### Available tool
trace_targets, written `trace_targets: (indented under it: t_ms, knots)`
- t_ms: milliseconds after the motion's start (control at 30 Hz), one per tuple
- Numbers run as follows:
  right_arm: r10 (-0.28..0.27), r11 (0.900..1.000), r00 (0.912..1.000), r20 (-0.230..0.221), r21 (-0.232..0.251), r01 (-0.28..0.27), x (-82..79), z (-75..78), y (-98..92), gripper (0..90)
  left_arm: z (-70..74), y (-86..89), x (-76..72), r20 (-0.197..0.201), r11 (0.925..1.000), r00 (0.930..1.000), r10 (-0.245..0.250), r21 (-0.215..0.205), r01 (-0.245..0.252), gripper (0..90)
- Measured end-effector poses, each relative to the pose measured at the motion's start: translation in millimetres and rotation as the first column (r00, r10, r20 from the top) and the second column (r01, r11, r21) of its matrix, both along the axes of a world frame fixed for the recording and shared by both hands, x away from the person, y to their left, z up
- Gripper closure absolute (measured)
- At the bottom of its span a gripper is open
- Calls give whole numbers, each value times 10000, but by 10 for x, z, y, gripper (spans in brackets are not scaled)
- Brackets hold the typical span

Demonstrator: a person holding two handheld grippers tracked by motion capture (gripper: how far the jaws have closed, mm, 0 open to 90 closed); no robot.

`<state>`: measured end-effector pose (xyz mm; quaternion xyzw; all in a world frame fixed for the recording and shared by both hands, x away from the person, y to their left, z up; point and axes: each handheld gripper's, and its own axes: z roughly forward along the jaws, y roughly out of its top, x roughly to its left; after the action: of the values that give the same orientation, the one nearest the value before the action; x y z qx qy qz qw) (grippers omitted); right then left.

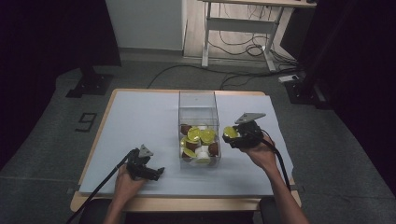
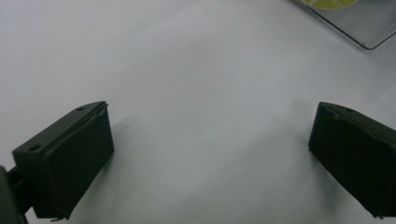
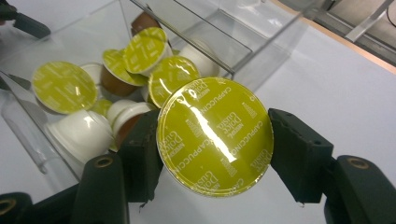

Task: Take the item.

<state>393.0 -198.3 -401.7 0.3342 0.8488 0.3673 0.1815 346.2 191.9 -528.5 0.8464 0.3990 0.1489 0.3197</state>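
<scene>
Table (image 1: 140,121) with white cover carries everything. Left gripper (image 1: 156,173) rests low on the table near its front edge, well apart from the box (image 1: 198,105); jaws spread wide, nothing between them but bare white surface in the left gripper view, a corner of the box at upper right there. Box, clear plastic and open-topped, stands mid-table and holds a loose heap of capsules (image 1: 198,142): yellow-green foil lids, white and brown cups. Right gripper (image 1: 229,135) hangs just beside the box's right wall, above the table. Its jaws stand about half open and pinch one capsule (image 3: 215,136) by its sides, foil lid marked "cappuccino" facing the camera in the right gripper view, heap behind it.
</scene>
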Motion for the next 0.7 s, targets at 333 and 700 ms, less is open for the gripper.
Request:
trace_targets:
  t_ms: [333, 700]
  knots:
    - [-456, 9990, 9990, 12, -37, 456, -9, -91, -188, 385, 0, 0, 0, -1, 10000, 10000, -1, -1, 1, 0]
    - [-853, 9964, 9964, -11, -26, 853, -34, -232, -334, 385, -1, -1, -1, 8, 10000, 10000, 17, -13, -17, 0]
